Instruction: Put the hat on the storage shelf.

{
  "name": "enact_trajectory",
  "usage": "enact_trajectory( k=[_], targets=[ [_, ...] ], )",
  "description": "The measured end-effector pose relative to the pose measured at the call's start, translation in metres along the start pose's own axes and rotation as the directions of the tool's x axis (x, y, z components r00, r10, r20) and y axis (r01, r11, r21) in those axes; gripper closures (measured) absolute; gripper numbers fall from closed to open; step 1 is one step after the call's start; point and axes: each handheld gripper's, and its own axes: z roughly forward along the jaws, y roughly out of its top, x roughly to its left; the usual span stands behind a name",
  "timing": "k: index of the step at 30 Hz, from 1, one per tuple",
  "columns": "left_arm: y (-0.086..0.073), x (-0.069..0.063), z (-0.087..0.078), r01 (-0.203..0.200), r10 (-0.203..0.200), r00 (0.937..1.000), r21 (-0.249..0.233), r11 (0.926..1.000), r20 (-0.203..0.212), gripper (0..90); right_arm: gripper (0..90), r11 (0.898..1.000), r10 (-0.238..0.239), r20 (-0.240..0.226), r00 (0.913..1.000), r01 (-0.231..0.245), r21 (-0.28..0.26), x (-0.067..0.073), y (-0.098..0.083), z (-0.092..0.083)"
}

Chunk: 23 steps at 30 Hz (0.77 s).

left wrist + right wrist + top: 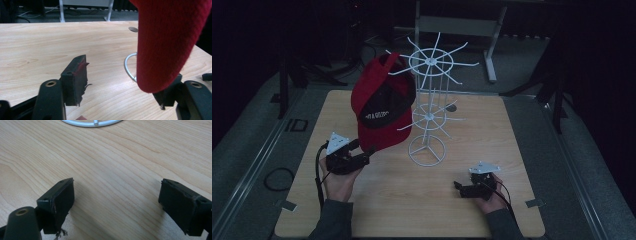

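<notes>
Hanging on the white wire rack (428,107), the red cap (382,100) sits on the rack's left side, its brim pointing down toward the bench (412,200). The brim tip lies between the spread jaws of the left gripper (362,152), close against one pad, with no grip closed on it. So the hanging looks done, or the cap is just about to be taken; I cannot tell which. The right gripper (460,189) rests low on the bench, well apart from the cap, jaws wide and holding nothing, near the rack's ring base.
</notes>
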Motion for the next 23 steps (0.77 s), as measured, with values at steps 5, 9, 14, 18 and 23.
enact_trajectory(
  k=[5, 9, 14, 18, 23],
  targets=[
    [-0.003, 0.000, 0.000, -0.010, 0.010, 0.9999, 0.008, 0.9999, -0.010, 30.1, 13.1, 1.000, -0.002, 0.000, 1.0000, 0.002, 0.000, 0.000, 0.000, 0.000],
    [-0.007, 0.002, 0.001, -0.006, 0.006, 1.0000, 0.021, 0.9998, 0.000, 28.0, 13.1, 1.000, -0.001, 0.000, 1.0000, 0.001, 0.000, 0.000, 0.000, 0.000],
    [-0.015, 0.007, 0.005, -0.003, 0.002, 0.9997, 0.039, 0.9992, 0.024, 27.7, 13.1, 1.000, -0.002, 0.000, 1.0000, 0.002, 0.000, 0.000, 0.000, 0.000],
    [-0.020, 0.011, 0.007, -0.018, 0.017, 0.9981, 0.026, 0.9995, 0.059, 27.8, 13.1, 1.000, -0.002, 0.000, 1.0000, 0.002, 0.000, 0.000, 0.000, 0.000],
    [-0.021, 0.009, 0.008, -0.043, 0.042, 0.9966, 0.021, 0.9988, 0.071, 27.9, 13.1, 1.000, -0.001, -0.001, 1.0000, 0.001, 0.000, 0.000, 0.000, 0.000]
  ],
)
